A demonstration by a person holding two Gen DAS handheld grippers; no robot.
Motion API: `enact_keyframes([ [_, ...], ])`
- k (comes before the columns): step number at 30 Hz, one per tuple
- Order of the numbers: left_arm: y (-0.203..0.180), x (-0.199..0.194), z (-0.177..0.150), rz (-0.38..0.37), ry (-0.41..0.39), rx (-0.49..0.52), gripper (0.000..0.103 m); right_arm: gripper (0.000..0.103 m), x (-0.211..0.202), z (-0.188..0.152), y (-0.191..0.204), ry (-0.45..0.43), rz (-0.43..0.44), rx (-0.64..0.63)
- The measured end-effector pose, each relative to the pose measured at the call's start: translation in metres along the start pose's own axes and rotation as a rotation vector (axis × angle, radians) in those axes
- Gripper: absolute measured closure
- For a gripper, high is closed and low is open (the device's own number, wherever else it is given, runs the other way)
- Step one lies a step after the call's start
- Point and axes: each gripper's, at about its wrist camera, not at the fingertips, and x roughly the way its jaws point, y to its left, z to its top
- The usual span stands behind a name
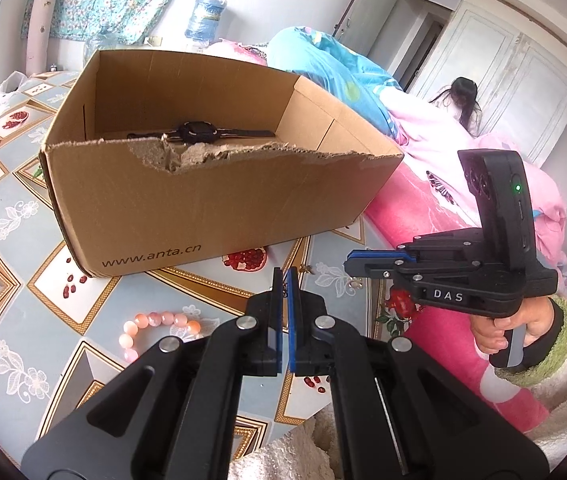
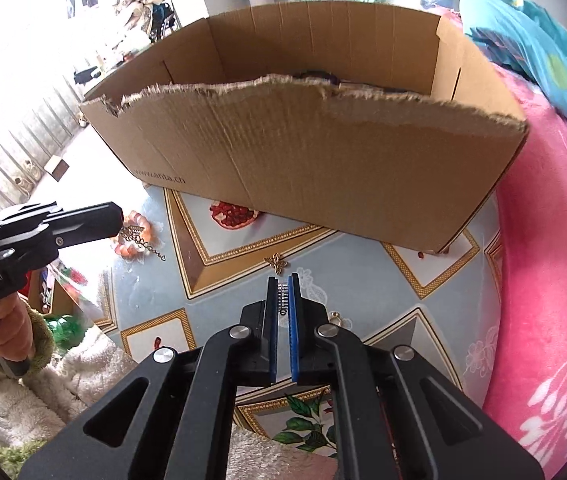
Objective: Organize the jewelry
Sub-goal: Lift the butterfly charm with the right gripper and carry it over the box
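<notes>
While the left hand-held gripper pinches a thin chain (fingers nearly together), the right hand-held gripper clamps a small metal piece short of the cardboard box.

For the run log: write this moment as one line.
left gripper: shut on chain | right gripper: shut on silver piece | box: watch inside | table: bracelet, brooch

L gripper jaws nearly closed above tablecloth, watch inside cardboard box.

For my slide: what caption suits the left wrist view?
Left gripper shut before cardboard box holding a watch.
</notes>
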Motion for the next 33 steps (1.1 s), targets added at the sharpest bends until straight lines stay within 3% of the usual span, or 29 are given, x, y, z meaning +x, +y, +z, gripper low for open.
enact_keyframes([
  [6,-0.011,-0.035,0.024,-0.054,-0.081,0.018,0.102,0.098,-0.057,0.018,0.008,-0.136,0.062,-0.004],
  [10,-0.018,-0.056,0.06,-0.109,-0.145,0.032,0.102,0.098,-0.091,0.042,0.015,-0.235,0.101,-0.034],
  [14,-0.021,-0.045,0.096,-0.046,-0.148,0.06,0.102,0.098,-0.1,0.076,0.004,-0.272,0.132,-0.03],
  [17,-0.013,-0.021,0.117,-0.054,-0.093,0.024,0.102,0.098,-0.083,0.104,-0.012,-0.228,0.159,-0.001],
  [27,0.023,0.072,0.15,0.114,0.109,-0.039,0.102,0.098,0.015,0.174,-0.036,0.002,0.16,0.057],
  [30,0.028,0.077,0.151,0.126,0.115,-0.05,0.1,0.097,0.04,0.187,-0.041,0.062,0.164,0.086],
  [33,0.029,0.071,0.147,0.137,0.096,-0.054,0.087,0.096,0.057,0.191,-0.042,0.102,0.157,0.092],
])
